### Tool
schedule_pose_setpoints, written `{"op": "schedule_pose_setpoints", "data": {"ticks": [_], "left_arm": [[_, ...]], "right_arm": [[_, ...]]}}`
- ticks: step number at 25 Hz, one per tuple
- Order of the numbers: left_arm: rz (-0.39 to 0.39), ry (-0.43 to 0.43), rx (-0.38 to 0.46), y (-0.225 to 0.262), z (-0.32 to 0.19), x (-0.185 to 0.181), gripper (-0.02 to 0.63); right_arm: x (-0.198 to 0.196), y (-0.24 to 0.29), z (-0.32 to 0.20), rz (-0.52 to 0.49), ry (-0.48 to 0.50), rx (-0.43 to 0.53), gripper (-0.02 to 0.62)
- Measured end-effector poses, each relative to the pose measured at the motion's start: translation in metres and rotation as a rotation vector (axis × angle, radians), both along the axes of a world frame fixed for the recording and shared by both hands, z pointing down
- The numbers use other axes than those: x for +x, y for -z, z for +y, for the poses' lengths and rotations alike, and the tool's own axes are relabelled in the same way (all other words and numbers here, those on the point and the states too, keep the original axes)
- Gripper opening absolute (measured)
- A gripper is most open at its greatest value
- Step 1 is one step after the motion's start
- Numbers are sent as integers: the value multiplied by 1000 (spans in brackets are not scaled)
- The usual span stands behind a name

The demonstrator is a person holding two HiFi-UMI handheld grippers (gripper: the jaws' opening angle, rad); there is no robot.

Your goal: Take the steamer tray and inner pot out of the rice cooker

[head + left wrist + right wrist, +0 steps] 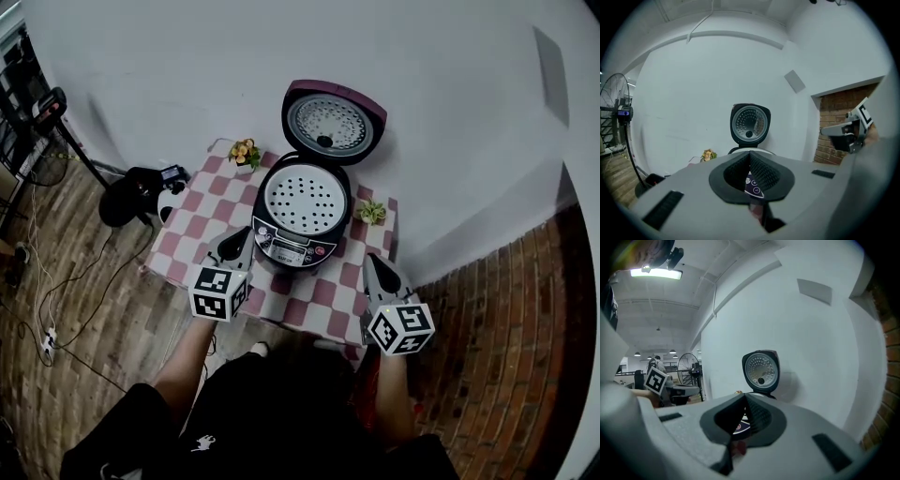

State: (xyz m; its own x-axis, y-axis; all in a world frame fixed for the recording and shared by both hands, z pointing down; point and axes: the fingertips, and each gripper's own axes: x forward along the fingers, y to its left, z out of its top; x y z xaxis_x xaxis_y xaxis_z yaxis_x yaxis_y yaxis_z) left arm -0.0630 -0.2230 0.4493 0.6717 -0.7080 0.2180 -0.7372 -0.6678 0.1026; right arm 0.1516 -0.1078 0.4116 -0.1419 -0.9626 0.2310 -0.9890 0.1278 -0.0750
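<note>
Far left, a black bag (131, 192) sits on the wood floor (84, 309) beside the table (192, 234) with its red-and-white checked cloth. On the table's back left corner there's a small pot of flowers (245, 152). Next comes the left gripper (234, 246), over the table's front left edge, just beside the cooker (295, 246) and aimed at it; in its own view the left gripper's jaws are pressed together with nothing between them. Centre stage, the cooker stands with its lid (330, 122) swung up and back against the white wall. The white, perforated steamer tray (307, 199) sits right in the cooker's mouth, and it hides the inner pot beneath it. Just right of the cooker there's a little green plant (372, 212). Then the right gripper (378, 272), over the table's front right part and near the cooker's front, its jaws also closed tight on nothing. Far right, brick floor (487, 328).
</note>
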Motion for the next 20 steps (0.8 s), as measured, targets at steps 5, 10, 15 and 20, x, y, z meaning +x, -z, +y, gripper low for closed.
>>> {"op": "schedule_pose_setpoints", "data": {"ticks": [5, 10, 15, 20], "left_arm": [[26, 12, -19, -3, -7, -14, 5], [29, 74, -50, -13, -14, -33, 4], [18, 149, -76, -21, -19, -51, 3], [-13, 194, -94, -17, -29, -46, 3]], "right_arm": [[-9, -9, -17, 1, 3, -43, 3], [-22, -14, -41, 6, 59, -54, 3], [-28, -14, -71, -9, 135, -33, 3], [-23, -14, -100, -28, 221, -33, 2]]}}
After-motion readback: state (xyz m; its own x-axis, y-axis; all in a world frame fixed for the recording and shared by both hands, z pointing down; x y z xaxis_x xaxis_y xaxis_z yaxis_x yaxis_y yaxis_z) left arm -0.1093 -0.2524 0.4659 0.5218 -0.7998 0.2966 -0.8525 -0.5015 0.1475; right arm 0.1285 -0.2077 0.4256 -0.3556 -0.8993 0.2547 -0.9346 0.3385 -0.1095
